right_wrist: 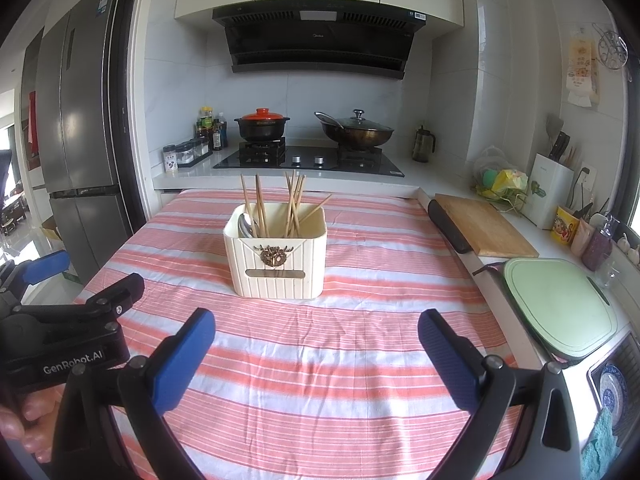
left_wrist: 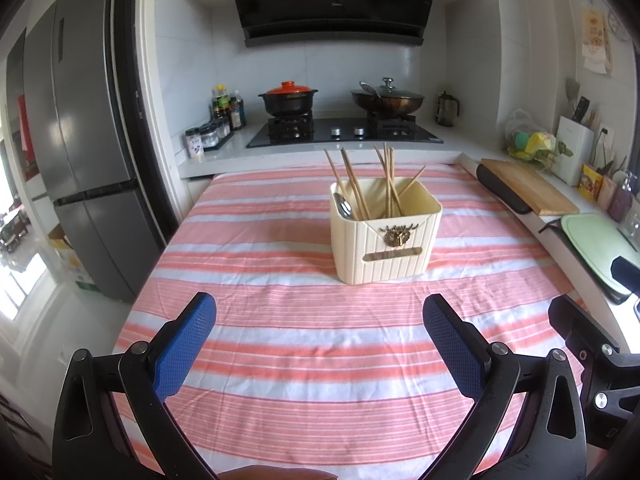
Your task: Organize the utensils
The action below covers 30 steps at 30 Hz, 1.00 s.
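On striped cloth (left_wrist: 280,320): one ribbed cream box (left_wrist: 386,236), about eight wooden chopsticks (left_wrist: 354,184), one metal spoon (left_wrist: 344,206). Left gripper (left_wrist: 320,316), right gripper (right_wrist: 316,330): spread wide, holding nothing.

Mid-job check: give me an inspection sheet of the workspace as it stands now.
Surface: striped tablecloth, pink and white, slightly wrinkled.
Job's things: cream utensil box upright, holding chopsticks and a spoon.
Clutter: nothing seen on the cloth.
Grippers: left gripper open, empty; right gripper open, empty; both short of the box.
Cables: nothing seen.
Surroundings: stove with two pots, fridge, wooden cutting board, green board.
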Each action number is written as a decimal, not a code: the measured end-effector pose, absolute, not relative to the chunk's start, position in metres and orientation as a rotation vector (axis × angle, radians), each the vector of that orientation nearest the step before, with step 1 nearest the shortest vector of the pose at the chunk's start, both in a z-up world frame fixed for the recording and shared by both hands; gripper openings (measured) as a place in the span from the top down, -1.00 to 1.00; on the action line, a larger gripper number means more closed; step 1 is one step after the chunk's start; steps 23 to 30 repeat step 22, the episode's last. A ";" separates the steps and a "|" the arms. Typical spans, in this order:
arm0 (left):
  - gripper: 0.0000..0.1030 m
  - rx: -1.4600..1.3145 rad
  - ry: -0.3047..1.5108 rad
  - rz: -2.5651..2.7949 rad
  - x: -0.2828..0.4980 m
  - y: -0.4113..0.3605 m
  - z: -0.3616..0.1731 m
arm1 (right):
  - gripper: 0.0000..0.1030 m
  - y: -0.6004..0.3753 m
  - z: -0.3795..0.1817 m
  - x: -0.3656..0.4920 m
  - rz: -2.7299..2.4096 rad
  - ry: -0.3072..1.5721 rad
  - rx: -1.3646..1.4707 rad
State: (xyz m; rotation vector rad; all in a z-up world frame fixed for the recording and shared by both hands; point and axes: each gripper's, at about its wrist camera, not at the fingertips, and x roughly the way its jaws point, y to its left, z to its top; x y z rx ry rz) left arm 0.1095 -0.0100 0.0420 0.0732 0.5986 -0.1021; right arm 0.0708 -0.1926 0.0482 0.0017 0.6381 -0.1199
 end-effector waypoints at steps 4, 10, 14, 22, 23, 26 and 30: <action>-1.00 0.076 0.600 -0.104 0.110 -0.011 0.042 | -1.00 -0.190 0.049 0.070 -0.114 0.636 -0.003; -1.00 0.077 0.599 -0.108 0.108 -0.012 0.041 | -1.00 -0.189 0.050 0.071 -0.106 0.640 -0.003; -1.00 0.076 0.599 -0.110 0.107 -0.013 0.042 | -1.00 -0.190 0.050 0.072 -0.108 0.641 -0.003; -1.00 0.041 0.577 -0.090 0.107 -0.009 0.046 | -1.00 -0.193 0.049 0.073 -0.111 0.650 -0.005; -1.00 0.041 0.577 -0.090 0.107 -0.009 0.046 | -1.00 -0.193 0.049 0.073 -0.111 0.650 -0.005; -1.00 0.041 0.577 -0.090 0.107 -0.009 0.046 | -1.00 -0.193 0.049 0.073 -0.111 0.650 -0.005; -1.00 0.041 0.577 -0.090 0.107 -0.009 0.046 | -1.00 -0.193 0.049 0.073 -0.111 0.650 -0.005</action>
